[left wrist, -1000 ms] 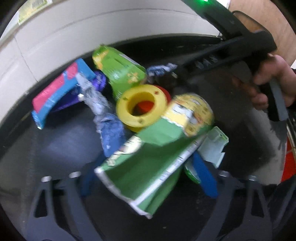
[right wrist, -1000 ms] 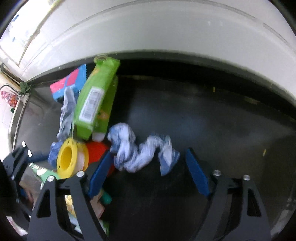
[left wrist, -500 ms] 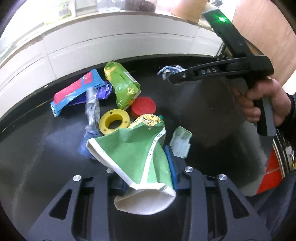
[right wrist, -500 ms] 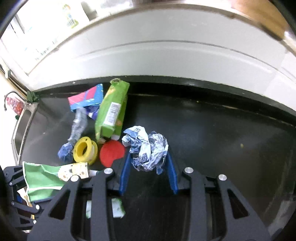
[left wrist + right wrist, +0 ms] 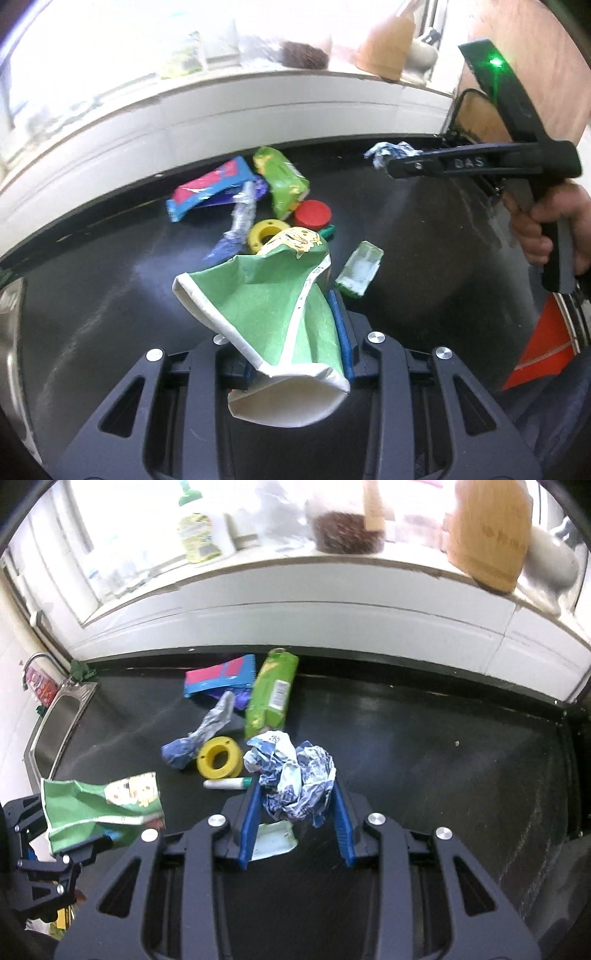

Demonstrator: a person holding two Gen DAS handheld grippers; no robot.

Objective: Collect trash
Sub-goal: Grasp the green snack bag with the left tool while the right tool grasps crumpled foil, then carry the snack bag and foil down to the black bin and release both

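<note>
The left gripper (image 5: pixel 295 343) has its jaws closed narrow on a crumpled green paper bag (image 5: pixel 266 306), a soft carton-like sack with a white lining and a cartoon print near its top; its open mouth sags toward the camera. The jaws closed within the last second and now pinch the bag above the black, glossy worktop (image 5: pixel 424 236). The right gripper (image 5: pixel 293 812) grips a scrunched ball of blue-and-white wrapper (image 5: pixel 291 775) between its blue pads, likewise held clear of the surface after its jaws drew in.

Left on the worktop is a loose cluster: a yellow plastic ring (image 5: pixel 219 761), a flat round red lid (image 5: pixel 312 214), a glossy lime-green pouch (image 5: pixel 271 698) lying lengthwise, a pink-and-blue packet (image 5: pixel 221 675) near the back edge, a twisted strip of silvery-blue foil (image 5: pixel 207 731), a slim white tube with a green cap (image 5: pixel 227 783) and a pale green plastic tray (image 5: pixel 360 267). A steel sink (image 5: pixel 55 723) sits at the far left.
</note>
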